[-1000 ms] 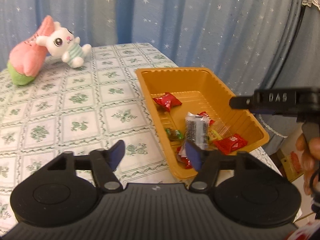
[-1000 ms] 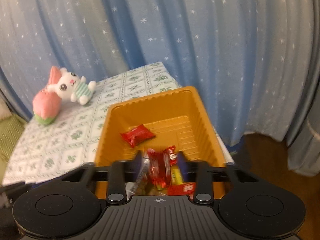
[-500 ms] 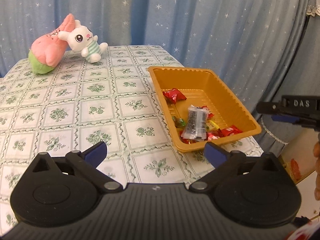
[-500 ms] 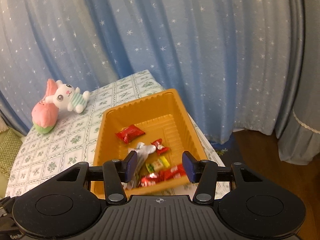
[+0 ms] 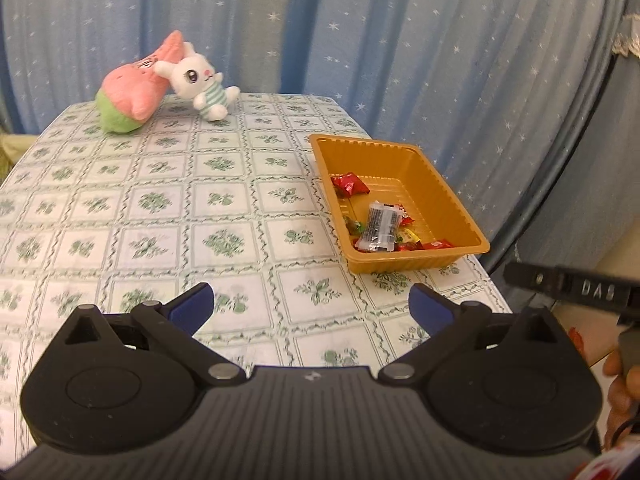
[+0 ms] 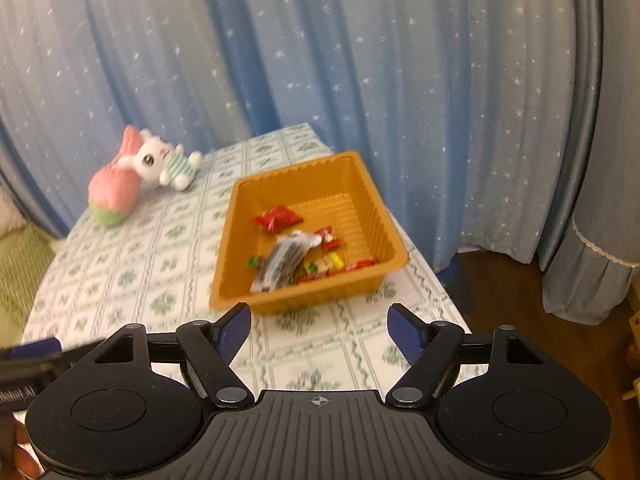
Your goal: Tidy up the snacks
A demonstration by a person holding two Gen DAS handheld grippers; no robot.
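Note:
An orange plastic tray sits at the table's right edge and holds several wrapped snacks. Among them are a red packet and a clear packet with dark contents. My left gripper is wide open and empty, back from the tray over the tablecloth. My right gripper hangs in front of the tray's near wall; its jaws are opening and nothing is between them. The right gripper also shows at the left wrist view's right edge, with a hand below it.
A pink-and-green plush and a white bunny plush lie at the table's far left. The floral tablecloth covers the table. Blue starred curtains hang behind. Wooden floor lies off the right edge.
Both grippers pulled back from the tray. The left opened wide. The right let go of a red snack into the tray and its jaws spread apart.

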